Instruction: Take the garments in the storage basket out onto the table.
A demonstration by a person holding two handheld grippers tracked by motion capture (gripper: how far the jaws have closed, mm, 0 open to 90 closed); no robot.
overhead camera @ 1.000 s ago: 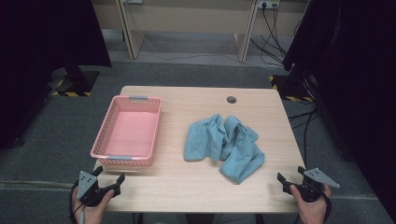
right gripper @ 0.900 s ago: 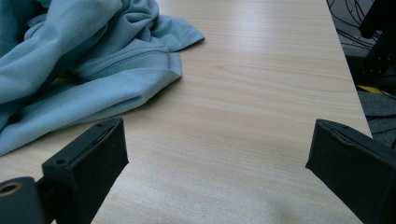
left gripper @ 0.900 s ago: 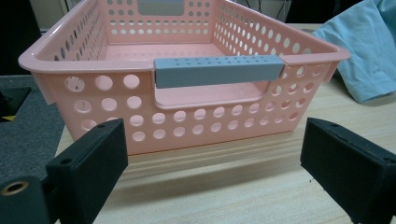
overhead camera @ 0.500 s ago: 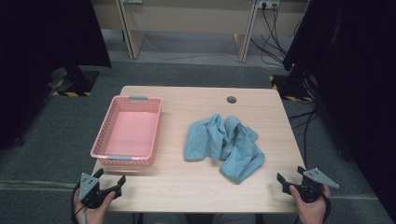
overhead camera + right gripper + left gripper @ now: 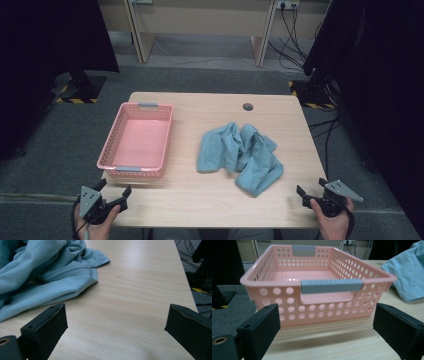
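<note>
A crumpled light blue cloth (image 5: 241, 155) lies right of centre on the wooden table (image 5: 200, 200). An empty pink perforated basket (image 5: 136, 141) with grey handles sits at the table's left. My left gripper (image 5: 114, 190) hovers open at the near left corner, facing the basket's near wall (image 5: 322, 300), jaws wide apart with nothing between them. My right gripper (image 5: 310, 190) is open at the near right corner, over bare tabletop, with the cloth (image 5: 42, 272) ahead and to its left.
A dark round grommet hole (image 5: 247, 106) sits near the table's far edge. Black curtains flank both sides, and cables (image 5: 295, 20) trail on the grey carpet beyond the table. Bare wood lies between basket and cloth.
</note>
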